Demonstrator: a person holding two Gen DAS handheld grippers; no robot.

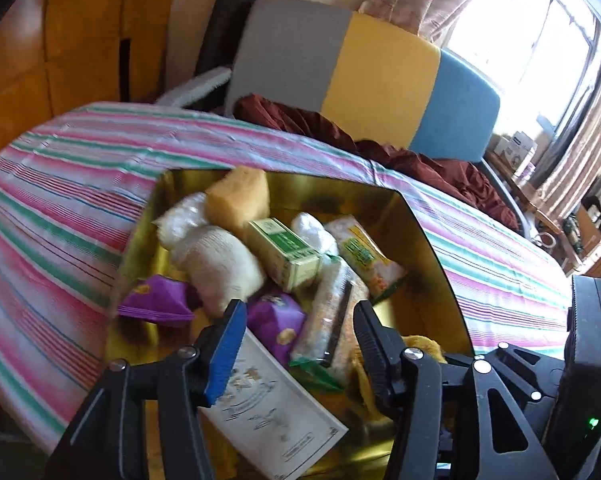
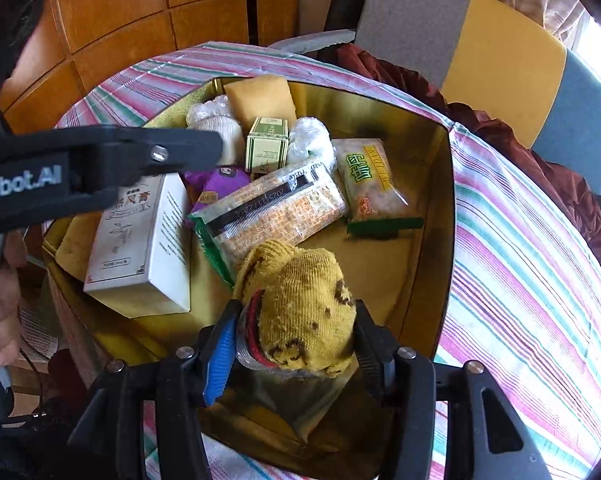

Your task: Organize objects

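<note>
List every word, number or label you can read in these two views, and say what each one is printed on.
"Robot.AI": white lettering on the left gripper, seen in the right wrist view; its start may be cut off.
Date-like digits: on the orange cracker packet, too blurred to quote.
Large green characters: on the clear snack packet, unreadable to me.
Print on the white box and green box: too small.
The right gripper shows no text.

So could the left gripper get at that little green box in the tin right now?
Probably yes. The left gripper is open and empty above the tin, and the green box lies on top of the pile, uncovered.
</note>
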